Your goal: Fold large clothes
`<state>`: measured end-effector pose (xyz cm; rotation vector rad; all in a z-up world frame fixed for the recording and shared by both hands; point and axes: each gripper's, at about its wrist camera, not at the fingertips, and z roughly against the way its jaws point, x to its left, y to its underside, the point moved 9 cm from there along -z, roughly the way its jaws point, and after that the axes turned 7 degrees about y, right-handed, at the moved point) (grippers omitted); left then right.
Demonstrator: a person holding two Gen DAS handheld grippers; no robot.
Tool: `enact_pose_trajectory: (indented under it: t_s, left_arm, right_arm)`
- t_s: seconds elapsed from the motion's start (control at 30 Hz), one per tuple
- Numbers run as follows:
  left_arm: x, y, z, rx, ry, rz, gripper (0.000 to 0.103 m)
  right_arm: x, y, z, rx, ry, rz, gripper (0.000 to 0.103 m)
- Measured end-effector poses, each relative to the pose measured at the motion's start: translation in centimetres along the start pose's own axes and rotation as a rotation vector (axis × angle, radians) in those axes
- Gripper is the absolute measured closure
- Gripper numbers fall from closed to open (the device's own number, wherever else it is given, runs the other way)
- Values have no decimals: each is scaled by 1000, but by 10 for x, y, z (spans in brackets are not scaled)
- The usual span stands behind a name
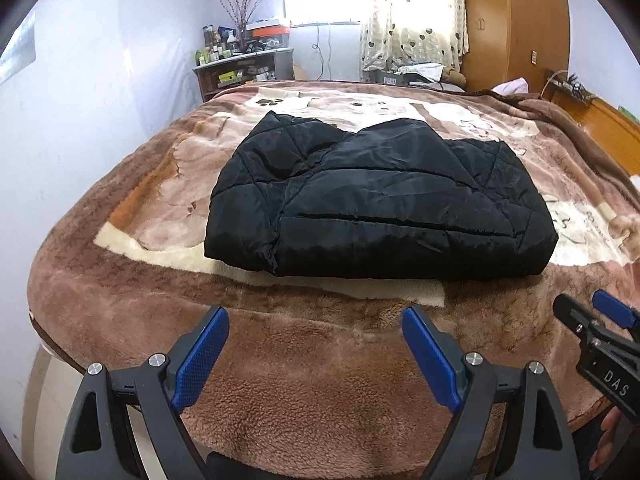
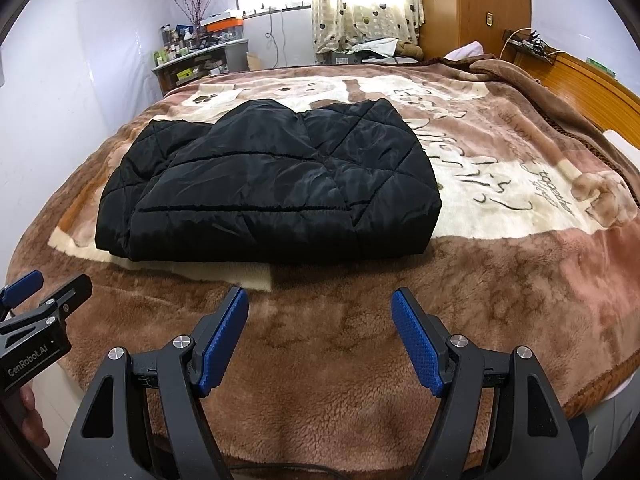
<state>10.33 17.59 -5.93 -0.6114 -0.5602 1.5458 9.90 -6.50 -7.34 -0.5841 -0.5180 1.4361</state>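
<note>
Jacket [image 1: 376, 200]: black, quilted, folded on blanket [image 1: 300, 380]. Left gripper [image 1: 316, 356], right gripper [image 2: 320, 340]: jaws wide, empty, short of it. Advice: only tidy loose edges.

On the body of my right gripper [image 1: 614, 380], at the lower right edge of the left wrist view, I read the white letters "DAS"; the rest is cut off by the frame. On the body of my left gripper [image 2: 30, 364], at the lower left of the right wrist view, a label reads "GenRobot.AI". The blanket [image 2: 520, 184] carries dark script lettering, upside down at the right of that view; I cannot make out its words.
</note>
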Motion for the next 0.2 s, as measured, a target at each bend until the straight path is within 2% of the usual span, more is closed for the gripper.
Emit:
enact_pose_trajectory:
  t_s: [0.2]
  left_arm:
    - [1,0,1,-11,-20,-9,15]
  right_arm:
    - [1,2,-1,3,2,-2,29]
